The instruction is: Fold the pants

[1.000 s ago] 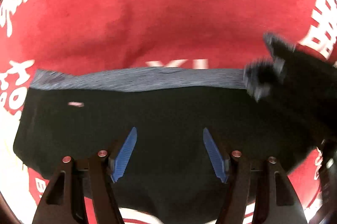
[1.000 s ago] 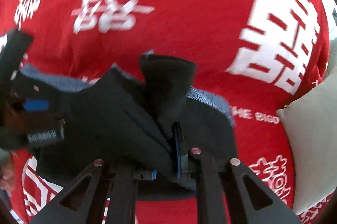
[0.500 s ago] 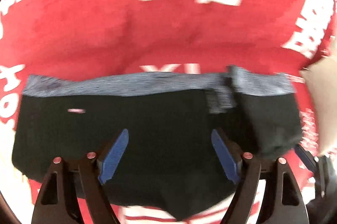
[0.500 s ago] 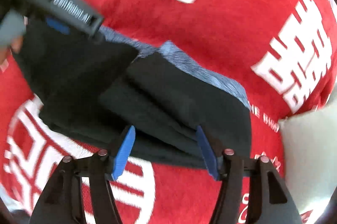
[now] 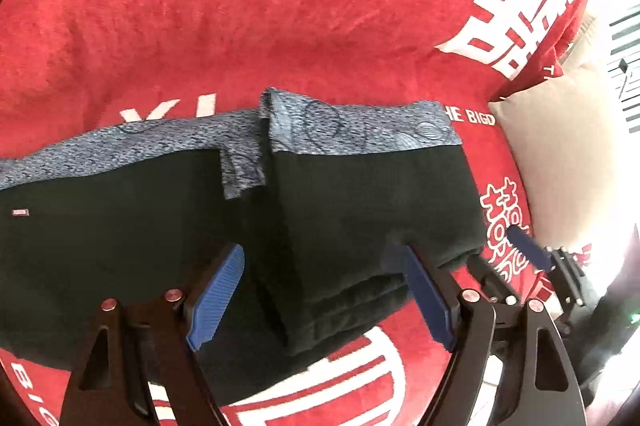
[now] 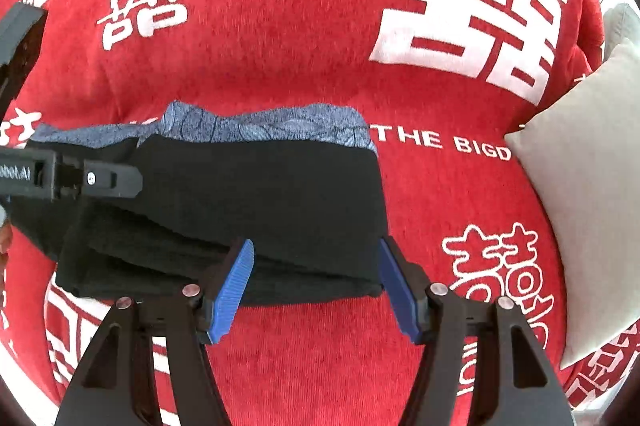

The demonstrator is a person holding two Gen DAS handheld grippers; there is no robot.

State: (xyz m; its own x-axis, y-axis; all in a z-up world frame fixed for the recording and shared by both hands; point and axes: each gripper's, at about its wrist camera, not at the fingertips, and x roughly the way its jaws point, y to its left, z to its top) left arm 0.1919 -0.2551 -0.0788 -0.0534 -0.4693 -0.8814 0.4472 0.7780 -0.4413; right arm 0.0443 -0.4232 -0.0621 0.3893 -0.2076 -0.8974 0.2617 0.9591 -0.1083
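Black pants [image 5: 132, 238] with a blue-grey patterned waistband [image 5: 360, 124] are laid flat on a red blanket [image 5: 280, 26] printed with white characters. In the left wrist view, the right part of the garment is seen folded over onto the rest: a folded panel [image 5: 372, 210] sits on top, its waistband strip overlapping the lower layer's band, and stacked edges are visible at its near side. A small pink label [image 5: 20, 212] is seen at the far left of the black fabric.

The left gripper [image 5: 324, 290] is held wide apart over the near edge of the pants, nothing between the blue pads [image 5: 218, 292]; the left pad is over the unfolded layer, the right pad just beside the near right corner of the folded panel. Contact with the cloth cannot be told.

The right gripper [image 6: 316, 284] is also spread wide and is gripping nothing. In the right wrist view its left pad is at the near edge of the folded pants [image 6: 256, 198], and its right pad just beside the near right corner, over red blanket [image 6: 312, 38]. The left gripper's black body [image 6: 68, 178] is seen at the left, over the fabric.

A beige cushion [image 6: 592, 194] lies on the blanket to the right, well apart from the pants; it is also seen in the left wrist view [image 5: 560, 162], as is part of the right gripper [image 5: 532, 254] near the right edge
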